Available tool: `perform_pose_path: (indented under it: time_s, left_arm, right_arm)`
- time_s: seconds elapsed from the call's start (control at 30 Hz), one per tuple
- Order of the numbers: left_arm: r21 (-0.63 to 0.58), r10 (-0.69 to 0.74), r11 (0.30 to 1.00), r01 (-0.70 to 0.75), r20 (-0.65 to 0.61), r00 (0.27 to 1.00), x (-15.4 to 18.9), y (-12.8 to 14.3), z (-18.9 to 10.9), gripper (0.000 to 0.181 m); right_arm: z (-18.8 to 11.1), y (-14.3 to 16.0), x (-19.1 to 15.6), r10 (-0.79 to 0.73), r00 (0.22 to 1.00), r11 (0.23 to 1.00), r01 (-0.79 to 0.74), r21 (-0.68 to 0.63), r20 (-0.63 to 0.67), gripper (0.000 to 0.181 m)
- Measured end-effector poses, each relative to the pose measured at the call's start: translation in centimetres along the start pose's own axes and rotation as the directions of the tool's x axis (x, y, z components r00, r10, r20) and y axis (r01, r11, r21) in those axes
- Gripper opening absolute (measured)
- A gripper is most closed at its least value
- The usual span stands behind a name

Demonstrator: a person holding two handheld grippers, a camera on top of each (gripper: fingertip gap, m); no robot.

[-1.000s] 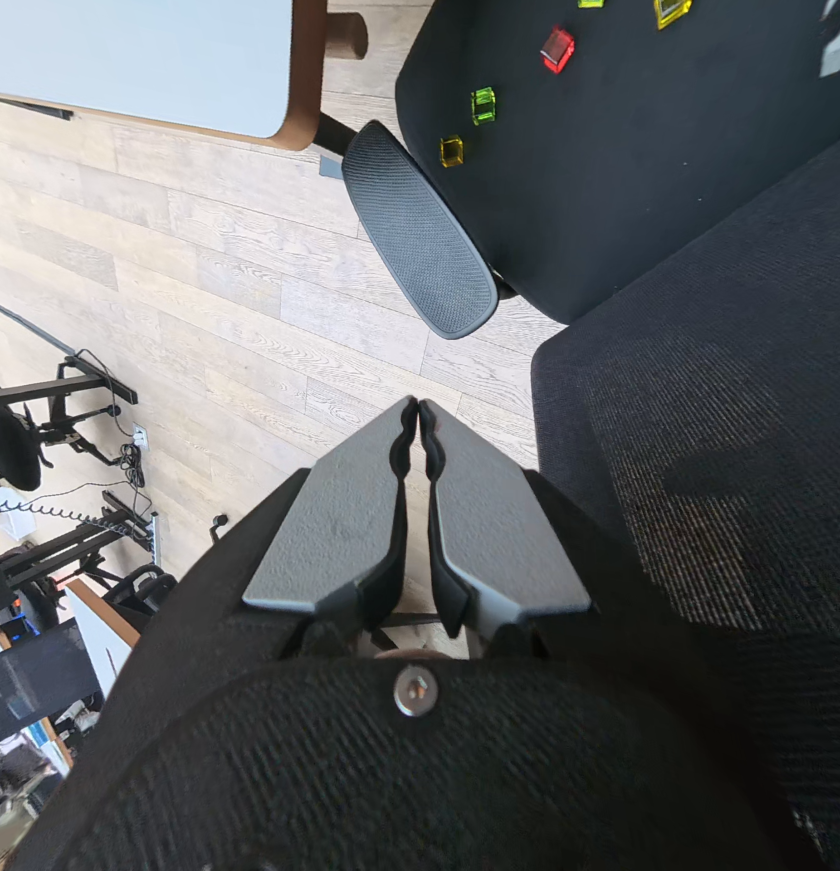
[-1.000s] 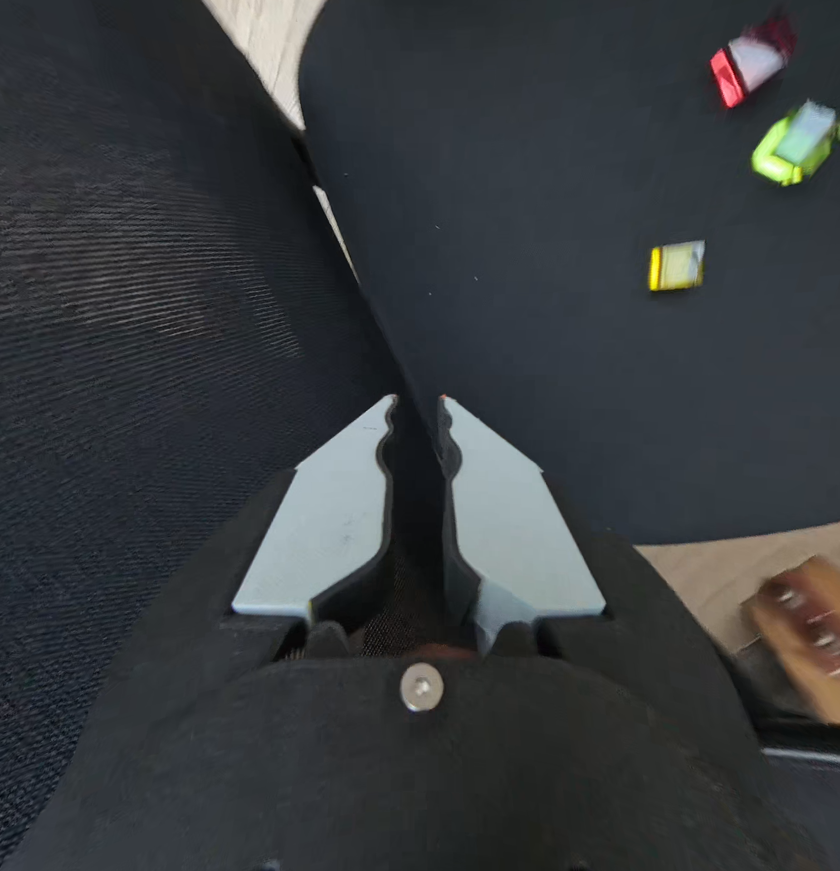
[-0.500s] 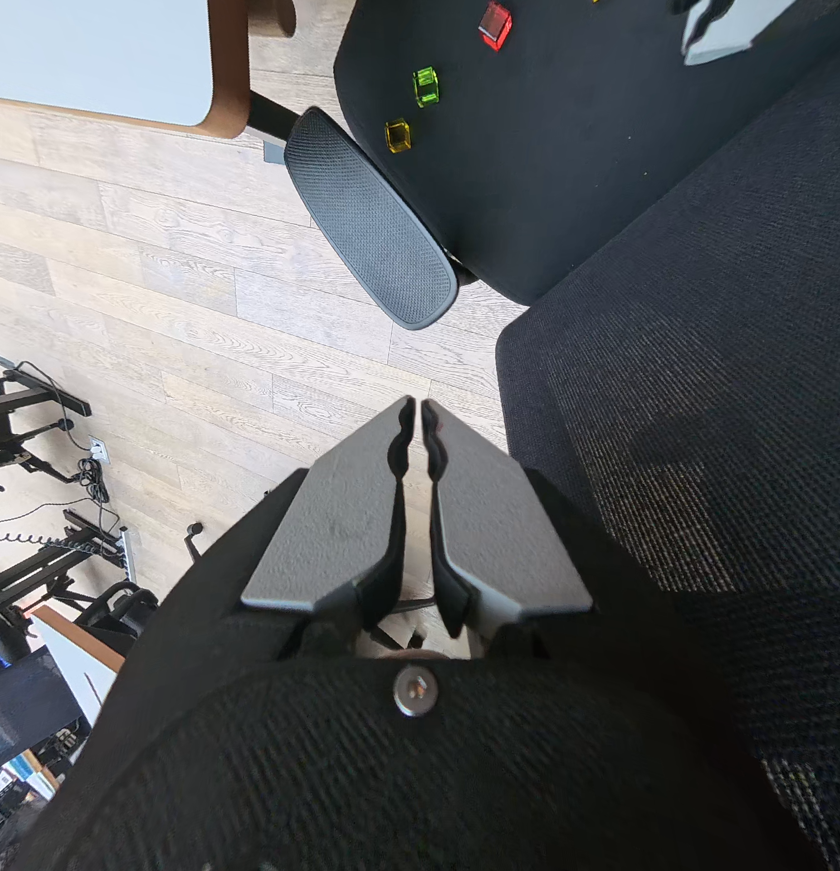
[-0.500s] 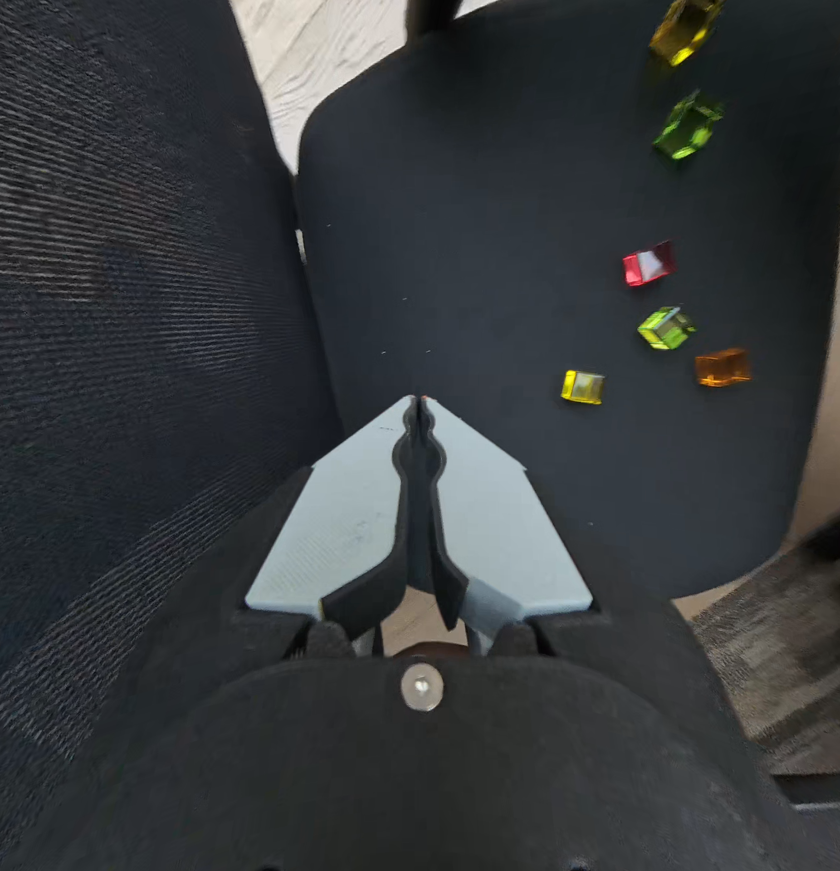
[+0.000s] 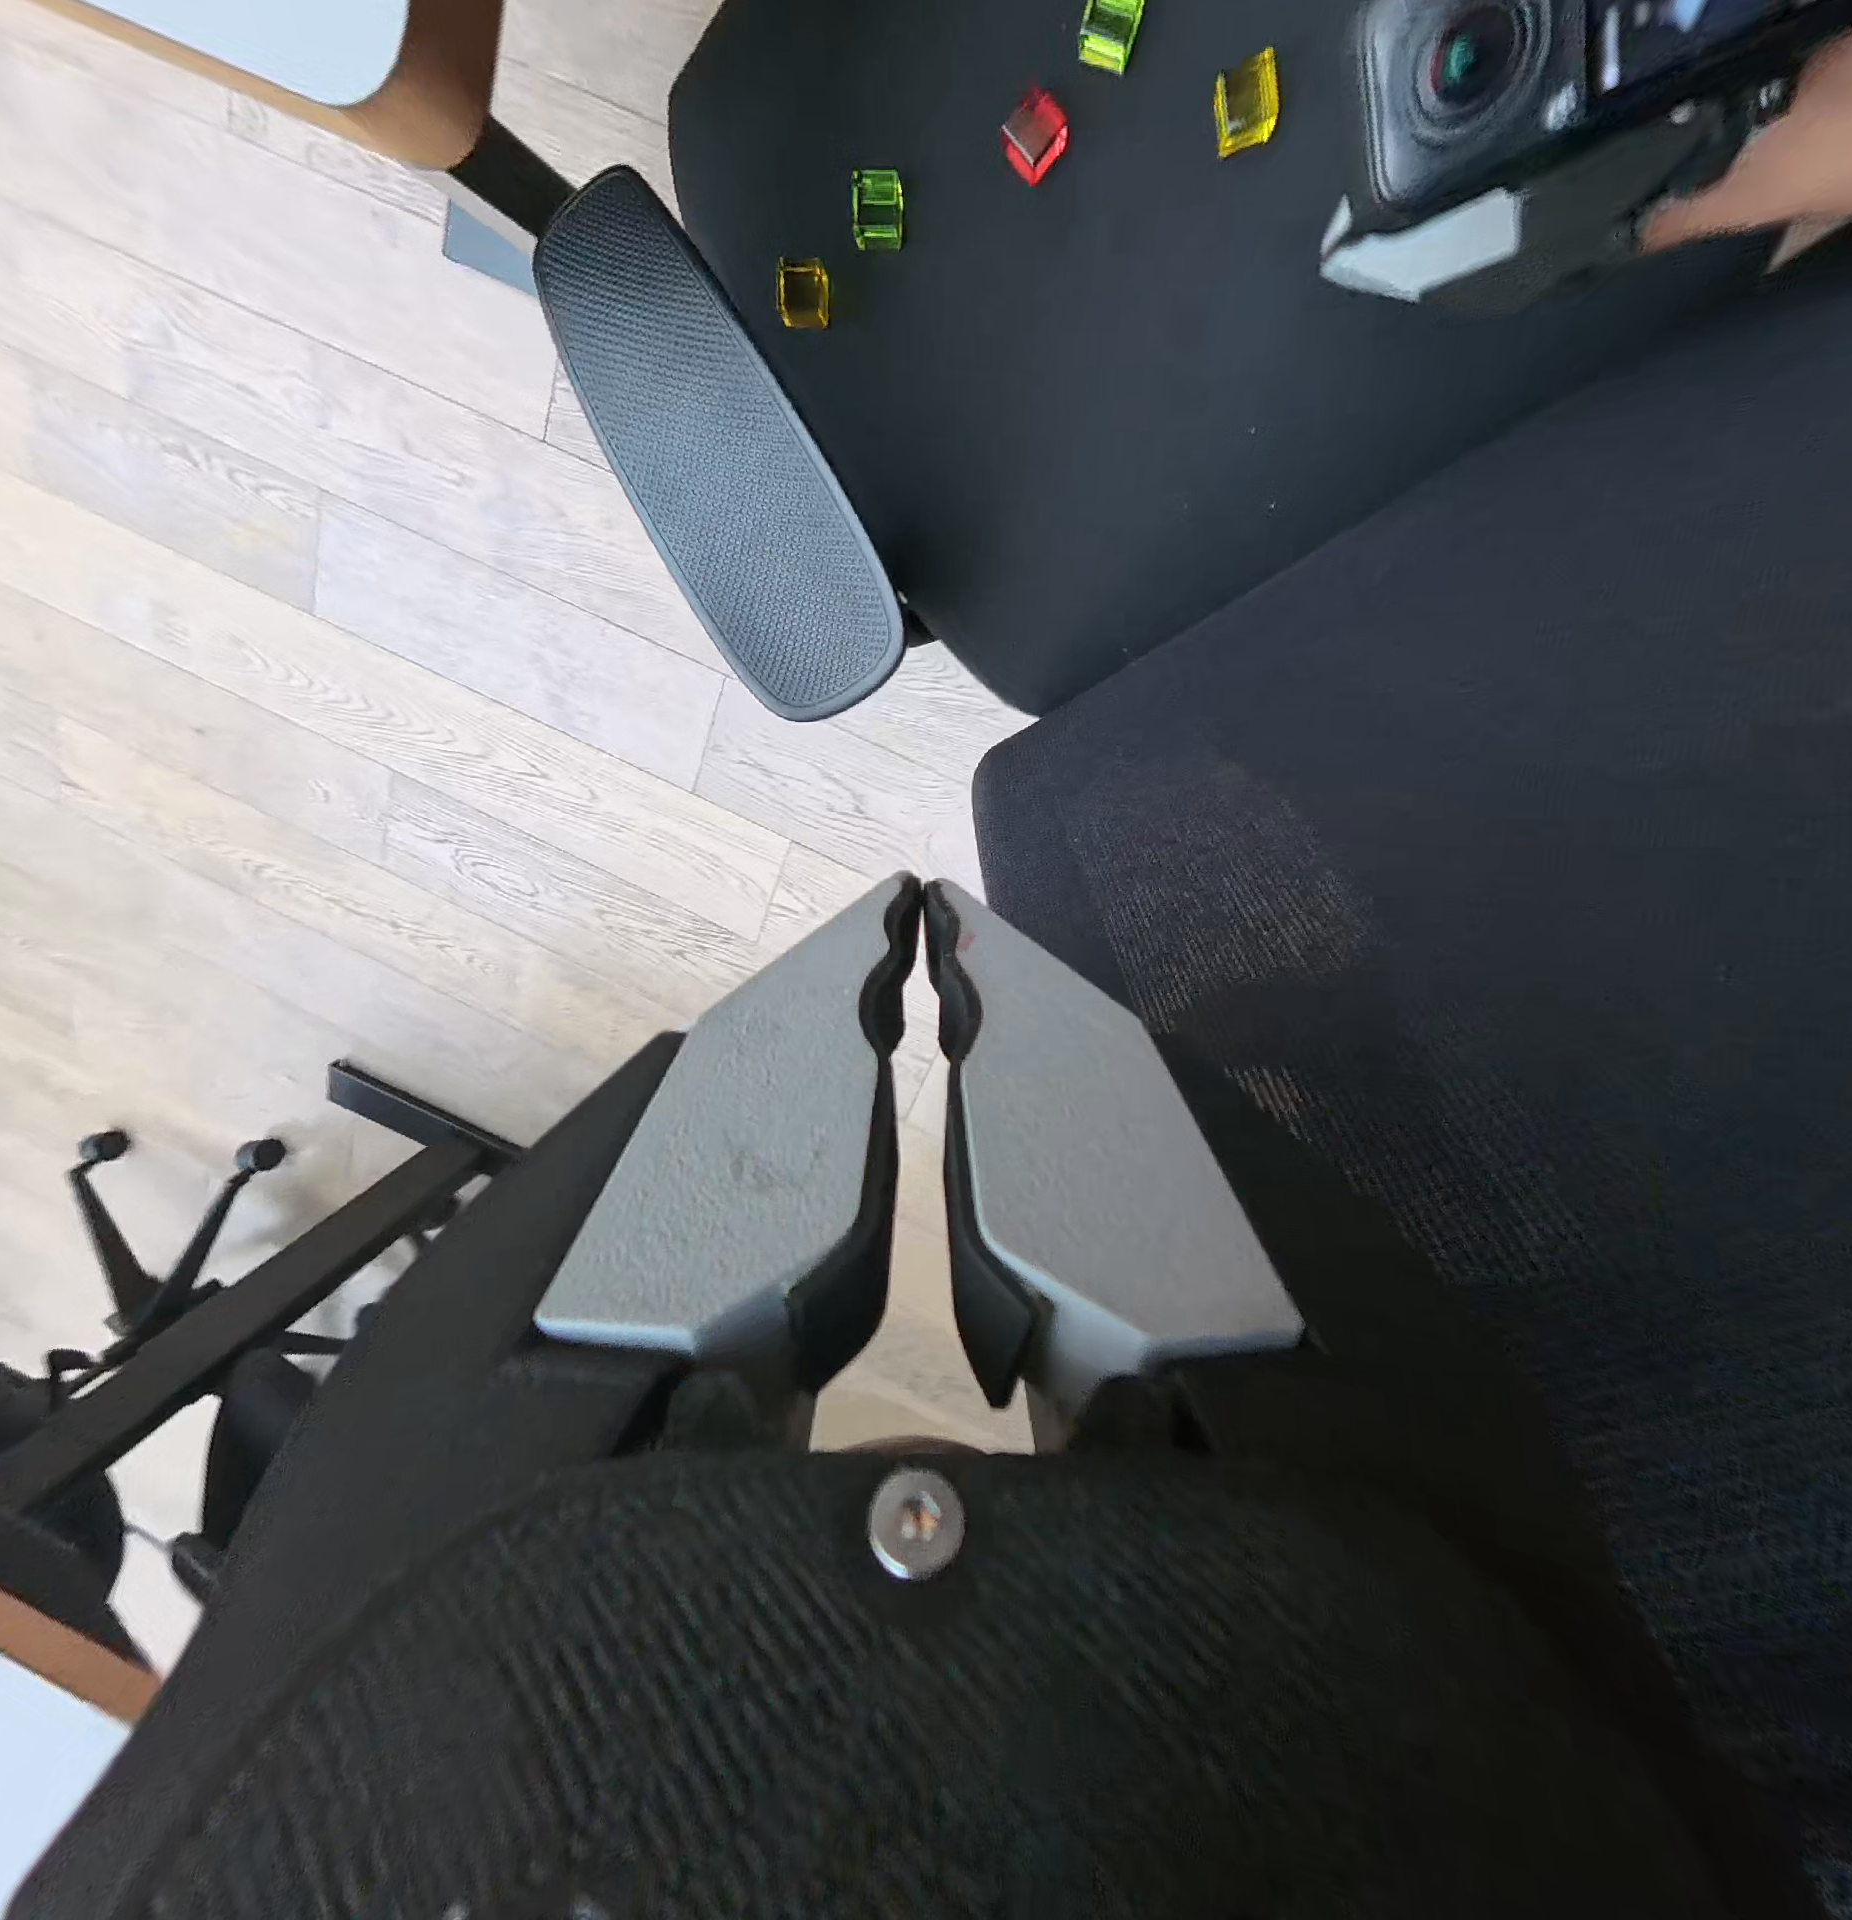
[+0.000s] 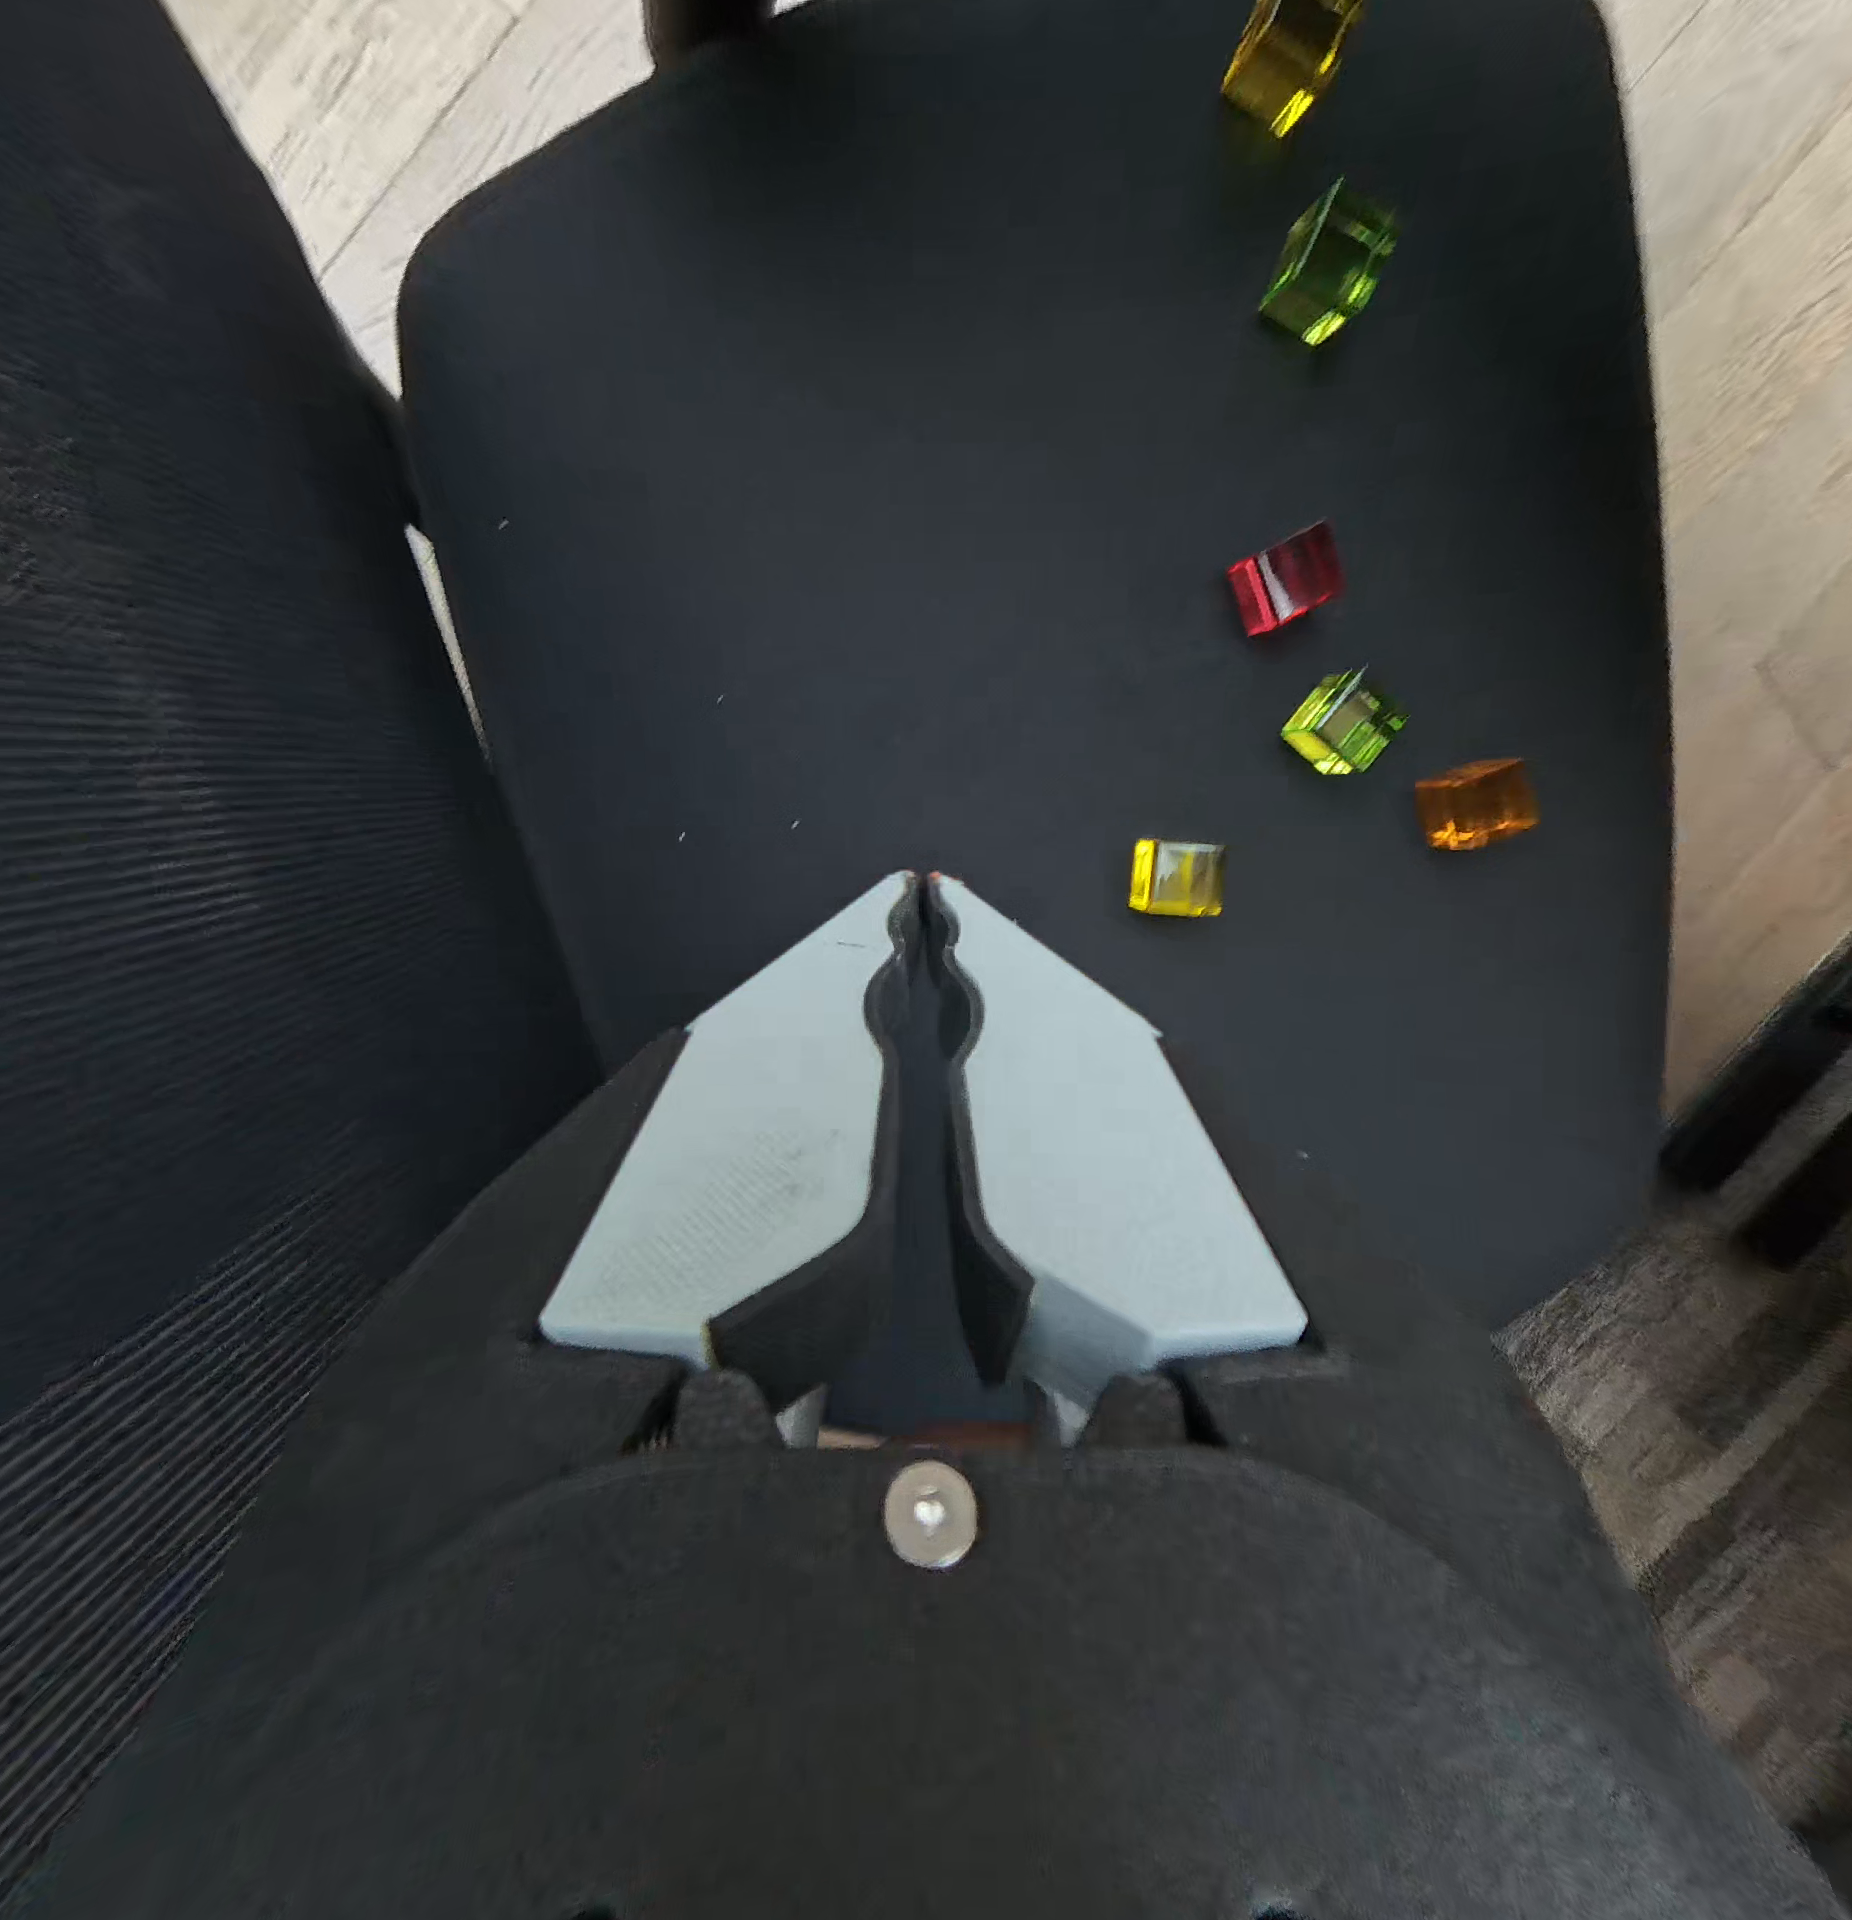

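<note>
In the left wrist view, the left gripper is seen with its jaws brought together, only a hairline slit left between the tips, and nothing is held between them. It is poised over the pale wooden floor, just beside the edge of a dark mesh chair back that fills the right side. Beyond it a black chair seat is seen with a textured armrest at its left edge. Small translucent cubes are scattered on that seat: a yellow cube, a green cube, a red cube, and two more near the top edge. The right gripper is seen farther off over the seat at upper right, with a camera mounted above it and a hand behind it. In the right wrist view, the right gripper is shown pressed closed, tips touching, with nothing gripped. It is held above the black chair seat, and the yellow cube lies nearest, just to the right of the tips and apart from them. Farther right and beyond are found an orange cube, the green cube, the red cube, a second green cube and a second yellow cube. The mesh chair back is seen along the left side.
</note>
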State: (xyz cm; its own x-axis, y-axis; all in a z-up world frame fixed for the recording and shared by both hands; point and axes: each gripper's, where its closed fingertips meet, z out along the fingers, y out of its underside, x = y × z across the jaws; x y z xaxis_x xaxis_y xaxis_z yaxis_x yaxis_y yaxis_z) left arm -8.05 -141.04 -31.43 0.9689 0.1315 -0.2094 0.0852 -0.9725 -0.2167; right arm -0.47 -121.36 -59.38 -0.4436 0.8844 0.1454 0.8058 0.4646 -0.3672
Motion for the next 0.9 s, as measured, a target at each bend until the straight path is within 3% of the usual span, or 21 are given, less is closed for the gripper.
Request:
perform_pose_path:
  time_s: [0.07, 0.23, 0.53, 0.67, 0.7, 0.9]
  left_arm:
    - [-0.032, 0.040, 0.999, -0.040, 0.016, 0.999, 0.1, 0.4, 0.3, 0.000]
    - [-0.038, 0.020, 0.999, -0.020, 0.000, 1.000, 0.1, 0.4, 0.5, 0.000]
    - [-0.047, 0.003, 0.999, -0.004, -0.024, 1.000, 0.2, 0.6, 0.7, 0.000]
    - [-0.068, -0.028, 0.997, 0.026, -0.037, 0.999, 0.0, 1.0, 0.9, 0.000]
    - [-0.081, -0.032, 0.996, 0.029, -0.041, 0.999, -0.1, 1.2, 1.1, 0.000]
    - [-0.090, -0.048, 0.995, 0.044, -0.045, 0.998, -0.8, 1.3, 1.4, 0.000]
  right_arm:
    - [0.9, -0.7, 0.8, -0.008, 1.000, 1.000, 0.009, 0.028, -0.024, 0.037]
    - [3.8, -3.8, 1.4, -0.051, 0.998, 0.996, 0.049, 0.069, 0.024, 0.052]
    - [12.8, -12.8, 8.5, 0.003, 1.000, 0.990, -0.006, 0.141, 0.022, 0.044]
    - [16.6, -16.5, 10.5, 0.133, 0.989, 0.975, -0.143, 0.172, 0.070, 0.047]
    - [17.3, -17.2, 11.0, 0.150, 0.988, 0.967, -0.156, 0.203, 0.045, 0.041]
    - [21.1, -17.3, 11.0, 0.193, 0.980, 0.967, -0.198, 0.159, 0.045, 0.036]
